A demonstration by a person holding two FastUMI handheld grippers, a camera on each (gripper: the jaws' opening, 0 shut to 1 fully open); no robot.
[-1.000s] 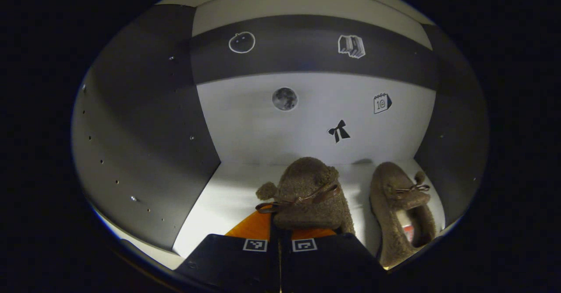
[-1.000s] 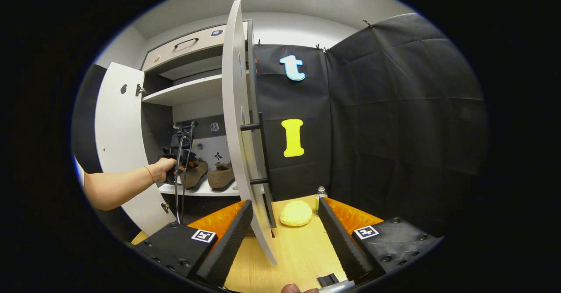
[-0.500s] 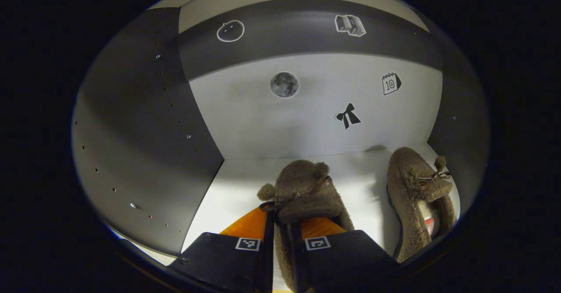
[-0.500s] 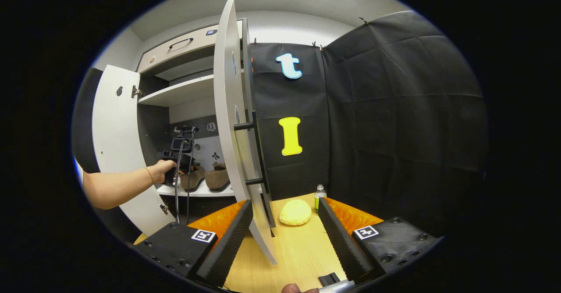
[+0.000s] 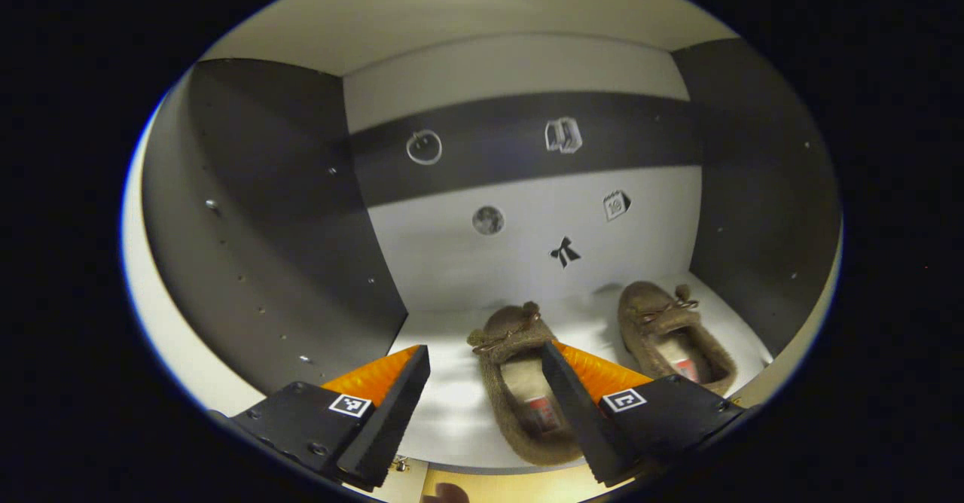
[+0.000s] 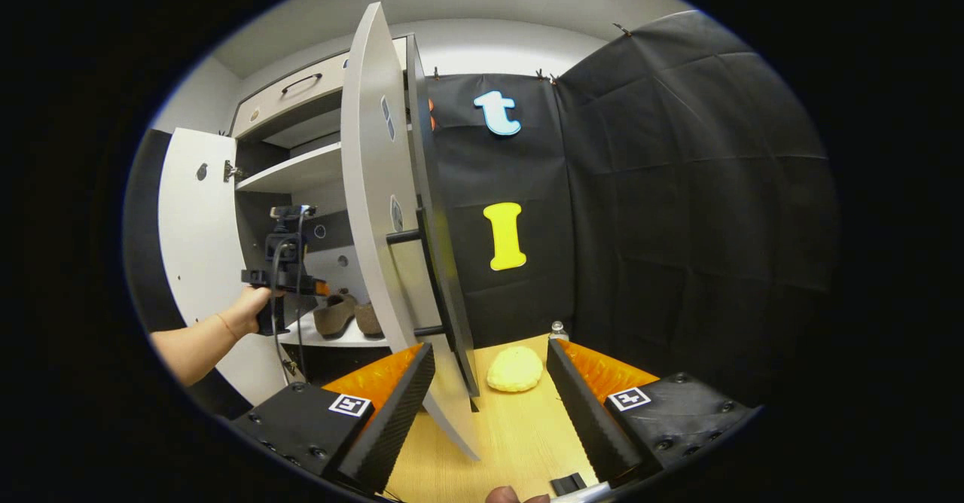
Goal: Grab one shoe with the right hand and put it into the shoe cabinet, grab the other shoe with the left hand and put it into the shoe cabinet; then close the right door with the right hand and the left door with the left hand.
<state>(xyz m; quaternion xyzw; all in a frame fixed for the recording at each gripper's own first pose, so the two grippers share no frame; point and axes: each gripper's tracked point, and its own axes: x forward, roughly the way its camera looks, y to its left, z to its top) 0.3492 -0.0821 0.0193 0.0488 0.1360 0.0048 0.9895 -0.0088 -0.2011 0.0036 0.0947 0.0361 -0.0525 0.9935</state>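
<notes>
Both shoes lay on the cabinet's lower shelf (image 5: 452,420), so the placing part looked finished and the doors remained. The left gripper (image 5: 482,401) stood released, its fingers spread wide and holding nothing; the near shoe (image 5: 520,382) lay just ahead of it, between the two fingers but free of them, heel toward the gripper. The second shoe (image 5: 670,333) sat ahead and off to that gripper's right, close to the cabinet's side wall.

The near shoe's heel seemed to reach the shelf's front edge. In my judgement, that was the first risk: a careless pull-out could have caught the fuzzy collar on a finger and dragged the shoe off the shelf, and a protruding heel could have stopped a door from seating.

The right gripper (image 6: 489,405) was also released and empty, hovering over the counter (image 6: 520,435). The right door (image 6: 376,224) stood edge-on directly ahead of it, just beside its left finger, with the bar handle (image 6: 422,277) on the far face. Swinging that door early could have struck the hand (image 6: 245,315) and left gripper in the opening. A yellow lump (image 6: 514,370) and small bottle (image 6: 557,330) sat ahead on the counter, likely clear of the door's sweep.
</notes>
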